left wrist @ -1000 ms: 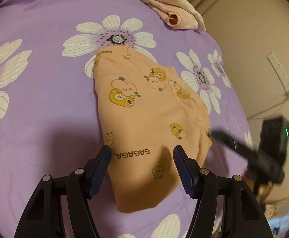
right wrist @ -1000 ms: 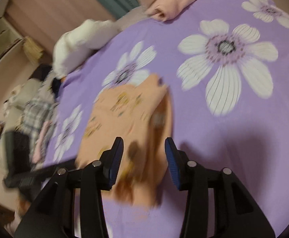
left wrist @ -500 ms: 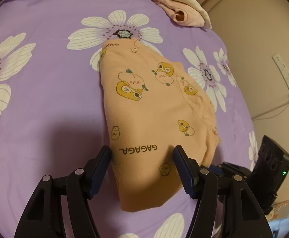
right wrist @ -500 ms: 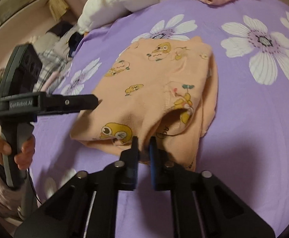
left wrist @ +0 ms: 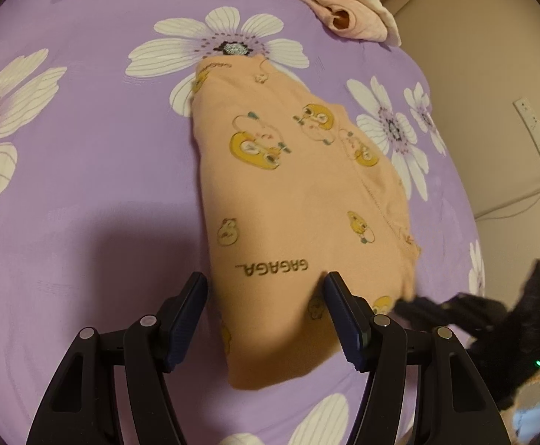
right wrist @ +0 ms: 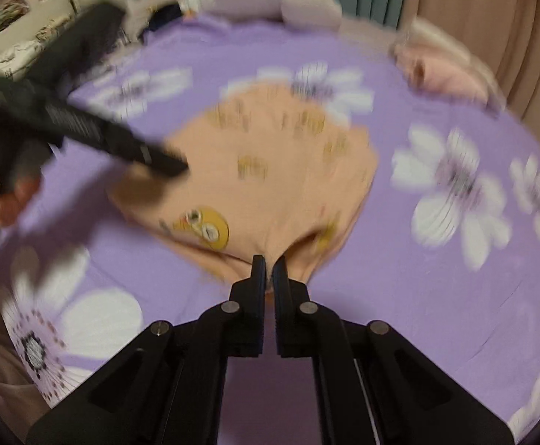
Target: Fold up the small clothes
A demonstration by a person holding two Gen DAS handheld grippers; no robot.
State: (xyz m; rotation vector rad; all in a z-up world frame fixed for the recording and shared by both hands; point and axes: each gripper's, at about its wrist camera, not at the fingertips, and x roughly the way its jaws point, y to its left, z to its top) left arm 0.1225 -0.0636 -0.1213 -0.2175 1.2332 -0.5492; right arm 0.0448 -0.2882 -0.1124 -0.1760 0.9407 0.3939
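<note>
Peach cotton printed with yellow cartoon ducks: the small garment [left wrist: 299, 200] lies partly folded on the purple floral bedsheet [left wrist: 84, 148], one end toward a white daisy, the other toward us. Our right gripper [right wrist: 268, 265] has its jaws pinched together on a bunched edge at the garment's near corner; cloth fans out from the fingertips, so we judge the grip real though thin. Our left gripper [left wrist: 266, 289] hangs above the opposite end with its jaws apart, straddling the fabric near the printed "GAGAGA" lettering without pressing on it. In the right wrist view, which is blurred, the left gripper's fingers [right wrist: 151, 154] point over the garment's far side, and a hand [right wrist: 6, 193] grips its handle.

We read this as the start of a fold, with the pinched corner about to be carried across. To do it well we should lift only enough to clear the sheet, keep the edge taut and draw it straight over, so the layers beneath do not drag. The left gripper could pin the far end. A pile of pale pink clothes [left wrist: 344, 11] sits well apart at the bed's edge.
</note>
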